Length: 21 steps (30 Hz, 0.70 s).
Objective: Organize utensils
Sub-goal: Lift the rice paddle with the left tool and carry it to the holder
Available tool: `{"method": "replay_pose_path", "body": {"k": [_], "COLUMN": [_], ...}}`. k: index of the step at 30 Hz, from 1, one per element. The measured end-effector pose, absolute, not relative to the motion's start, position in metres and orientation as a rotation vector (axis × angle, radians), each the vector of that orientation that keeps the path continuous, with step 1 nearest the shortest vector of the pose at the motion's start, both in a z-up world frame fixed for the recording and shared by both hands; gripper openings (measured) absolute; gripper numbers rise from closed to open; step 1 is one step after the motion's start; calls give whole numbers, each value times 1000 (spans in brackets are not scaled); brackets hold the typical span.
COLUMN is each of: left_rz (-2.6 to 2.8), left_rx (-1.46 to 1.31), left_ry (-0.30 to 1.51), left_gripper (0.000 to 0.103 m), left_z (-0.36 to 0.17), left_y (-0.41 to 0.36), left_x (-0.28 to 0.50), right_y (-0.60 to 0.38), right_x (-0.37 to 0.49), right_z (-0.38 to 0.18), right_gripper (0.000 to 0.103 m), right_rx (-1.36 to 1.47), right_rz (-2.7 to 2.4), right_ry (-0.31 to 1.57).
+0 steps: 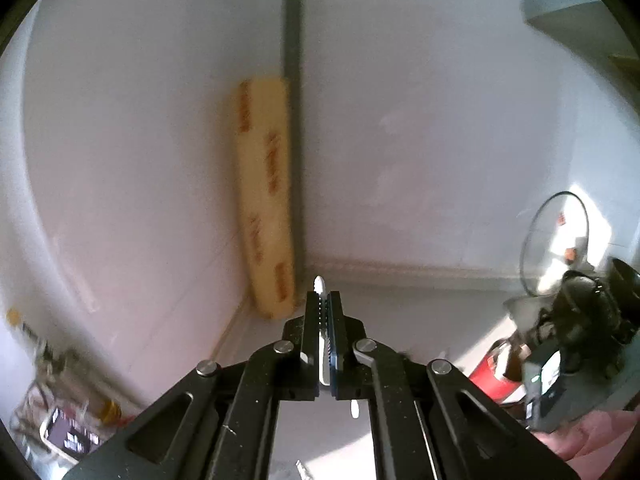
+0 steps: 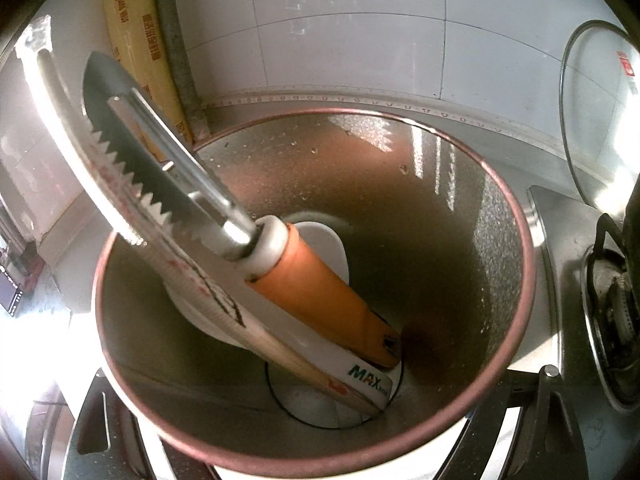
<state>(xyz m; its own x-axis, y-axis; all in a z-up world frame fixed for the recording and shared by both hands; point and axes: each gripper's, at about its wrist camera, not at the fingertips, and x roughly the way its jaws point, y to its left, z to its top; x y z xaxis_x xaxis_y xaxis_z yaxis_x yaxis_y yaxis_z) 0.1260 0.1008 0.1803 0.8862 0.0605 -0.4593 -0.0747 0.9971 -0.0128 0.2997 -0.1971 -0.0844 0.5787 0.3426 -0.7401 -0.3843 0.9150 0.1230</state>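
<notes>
Over by the tiled wall corner, your left hand-held gripper [image 1: 323,304] is clamped tight on a thin white utensil [image 1: 325,360]. Its long axis runs straight along the fingers, with the pointed tip poking out past them toward the wall. It's too slim and blurry to say what kind it is.

Your right hand-held gripper [image 2: 316,468] is wrapped around the cup [image 2: 516,240], jaws partway apart with the cup's round wall filling the gap, so it looks like you're steadying it on the bench [image 1: 420,304]. Looking down into it there are already 3 things leaning left: an orange-handled peeler [image 2: 320,280], a serrated knife [image 2: 132,136] and a pale tool [image 2: 100,148] whose handle reads MAX.

What the next move hangs on, I'd guess: the cup sits down and to the right of your left hand, mouth up, while the utensil lies closer to level. You'd need to tip it toward vertical and aim for the open right side of the cup, away from the leaning handles. The left hand carries and the right just holds.
</notes>
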Motion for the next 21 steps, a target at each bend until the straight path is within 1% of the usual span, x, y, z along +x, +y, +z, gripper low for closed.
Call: {"method": "replay_pose_path", "body": {"k": [10,16,21], "left_rz": [-137,-245,-327], "left_rx": [61,119,158], "left_ry": [354,329,336], "left_gripper": [3,3,3], "left_z": [242,259,256], "left_y": [36,-7,-45], "left_x": [149,169,180], "right_y": [-197,-198,-199], "right_x": [299,299,299], "right_z": [-84,-85,-86], "right_gripper": [92,92,92], "right_rx": [-54,-56,-57], "right_rz": [427,432,438], "right_ry": [853,851,849]}}
